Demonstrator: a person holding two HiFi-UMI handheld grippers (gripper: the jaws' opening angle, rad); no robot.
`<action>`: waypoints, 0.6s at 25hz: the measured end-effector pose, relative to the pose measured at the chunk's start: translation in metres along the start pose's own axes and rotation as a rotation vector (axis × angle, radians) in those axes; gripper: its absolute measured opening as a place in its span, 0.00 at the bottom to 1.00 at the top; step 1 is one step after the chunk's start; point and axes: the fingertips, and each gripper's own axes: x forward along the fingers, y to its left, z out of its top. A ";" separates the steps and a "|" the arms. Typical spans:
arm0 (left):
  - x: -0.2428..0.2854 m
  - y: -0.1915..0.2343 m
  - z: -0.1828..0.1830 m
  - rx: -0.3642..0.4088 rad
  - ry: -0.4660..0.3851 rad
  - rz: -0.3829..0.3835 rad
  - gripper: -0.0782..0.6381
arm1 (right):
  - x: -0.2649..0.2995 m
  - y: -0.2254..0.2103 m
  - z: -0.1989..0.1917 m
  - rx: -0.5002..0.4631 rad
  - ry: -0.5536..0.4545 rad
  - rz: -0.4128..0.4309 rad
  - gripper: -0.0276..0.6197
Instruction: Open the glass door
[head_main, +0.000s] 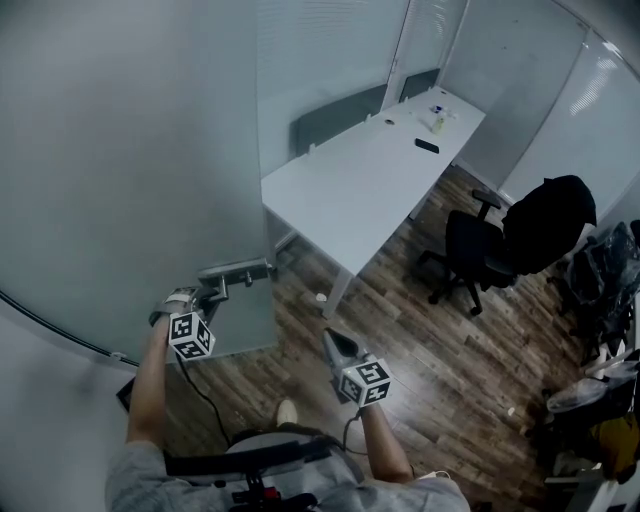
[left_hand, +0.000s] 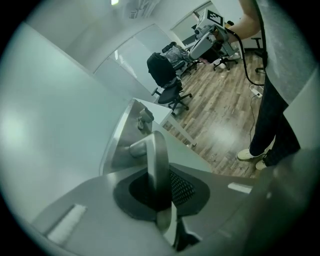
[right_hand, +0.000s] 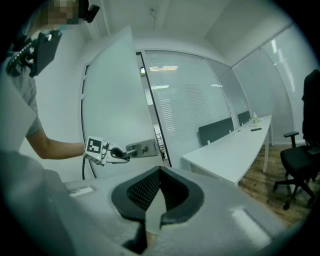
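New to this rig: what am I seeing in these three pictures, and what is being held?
No robot: a person holds a two-jaw gripper in each hand. The head view looks down from a camera on the person's head; the two gripper views come from cameras riding on each gripper, looking along its jaws. The left gripper is clamped on the silver metal lever handle of the frosted glass door. The right gripper is shut and empty. Beyond stand a long white desk and a black office chair.
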 end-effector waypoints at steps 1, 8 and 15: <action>-0.003 -0.002 0.001 0.004 -0.002 0.000 0.15 | 0.000 0.003 0.001 -0.001 -0.002 0.004 0.04; -0.015 -0.021 0.009 0.030 -0.023 -0.010 0.15 | -0.010 0.021 -0.003 -0.014 -0.006 0.008 0.04; -0.032 -0.039 0.019 0.056 -0.054 -0.015 0.15 | -0.030 0.043 -0.007 -0.026 -0.014 -0.025 0.04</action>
